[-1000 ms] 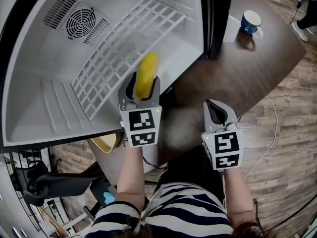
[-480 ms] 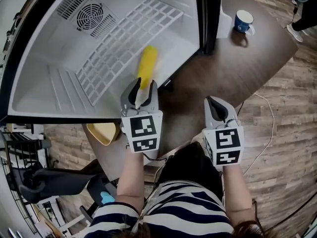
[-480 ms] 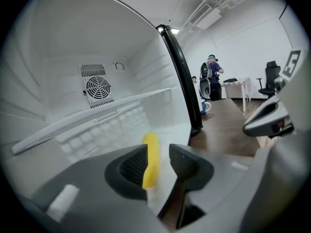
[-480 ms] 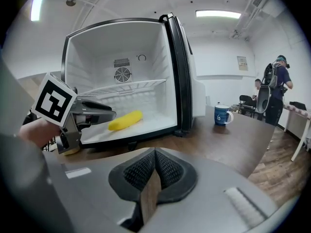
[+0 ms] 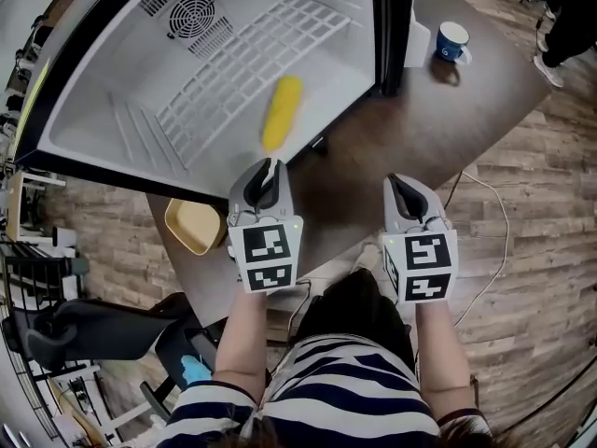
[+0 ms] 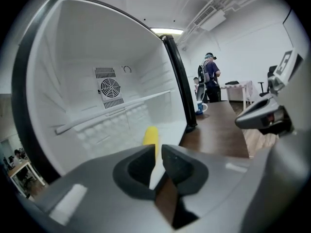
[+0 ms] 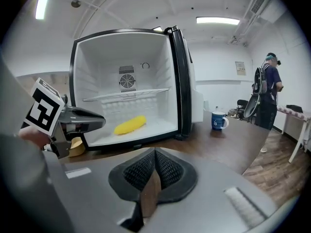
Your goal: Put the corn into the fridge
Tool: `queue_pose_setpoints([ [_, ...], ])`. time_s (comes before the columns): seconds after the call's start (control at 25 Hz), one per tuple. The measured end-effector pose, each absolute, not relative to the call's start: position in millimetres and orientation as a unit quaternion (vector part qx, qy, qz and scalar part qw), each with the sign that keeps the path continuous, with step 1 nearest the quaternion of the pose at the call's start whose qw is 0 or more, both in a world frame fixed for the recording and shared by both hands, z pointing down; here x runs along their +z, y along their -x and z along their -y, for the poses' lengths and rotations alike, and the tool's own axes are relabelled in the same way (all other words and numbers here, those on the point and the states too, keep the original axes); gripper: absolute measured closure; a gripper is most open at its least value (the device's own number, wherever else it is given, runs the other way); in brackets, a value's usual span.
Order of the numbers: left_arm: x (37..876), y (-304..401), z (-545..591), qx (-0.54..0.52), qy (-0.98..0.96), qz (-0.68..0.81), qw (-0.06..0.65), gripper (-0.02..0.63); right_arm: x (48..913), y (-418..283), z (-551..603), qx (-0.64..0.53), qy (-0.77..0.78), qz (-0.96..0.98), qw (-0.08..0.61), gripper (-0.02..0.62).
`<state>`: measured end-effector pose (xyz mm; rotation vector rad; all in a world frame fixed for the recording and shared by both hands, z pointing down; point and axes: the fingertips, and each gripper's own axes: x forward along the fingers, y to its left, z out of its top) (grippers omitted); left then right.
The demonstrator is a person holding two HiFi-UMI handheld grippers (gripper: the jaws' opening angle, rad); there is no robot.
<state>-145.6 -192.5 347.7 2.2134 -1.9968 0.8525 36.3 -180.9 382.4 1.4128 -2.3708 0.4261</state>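
– Corn (image 5: 282, 112) is the subject of the task; how are the two hand-held grippers shown?

– The left gripper (image 5: 269, 168) is seen with its jaws drawn close but not meeting. A narrow slit is left between the pads, and nothing is pinched there. The right gripper (image 5: 399, 185) is shown with its jaws pressed together on nothing. Both are held side by side and well apart over the near edge of the table (image 5: 466, 129), with the jaws pointed towards the fridge (image 5: 93, 119).

– And where is the corn placed?

– It is pictured lying on the white floor of the open fridge, near that floor's front edge. It is clear of the left gripper's tips and just beyond them. In the left gripper view it is framed in the slit between the jaws. In the right gripper view it is seen lying aslant below the wire shelf (image 5: 233, 73), roughly midway between the side walls.

– What else is caught around it?

– A round fan grille (image 5: 191, 15) is set in the fridge's back wall, above the shelf. The fridge itself is stood on the left part of the table. A blue mug (image 5: 452, 40) is placed towards the table's far edge, to the right of the fridge. A tan bowl (image 5: 194, 225) is seen at the table's left edge, beside the fridge's front left corner. A person (image 7: 268, 89) is caught standing in the background, beyond the far end of the table.
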Motion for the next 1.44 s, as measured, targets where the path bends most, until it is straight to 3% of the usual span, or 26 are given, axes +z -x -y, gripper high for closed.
queue_pose_setpoints([
  [1.44, 316, 174, 76, 0.250, -0.695, 0.674, 0.028, 0.606, 335, -32, 108, 0.117, -0.505, 0.843, 0.145, 0.598],
])
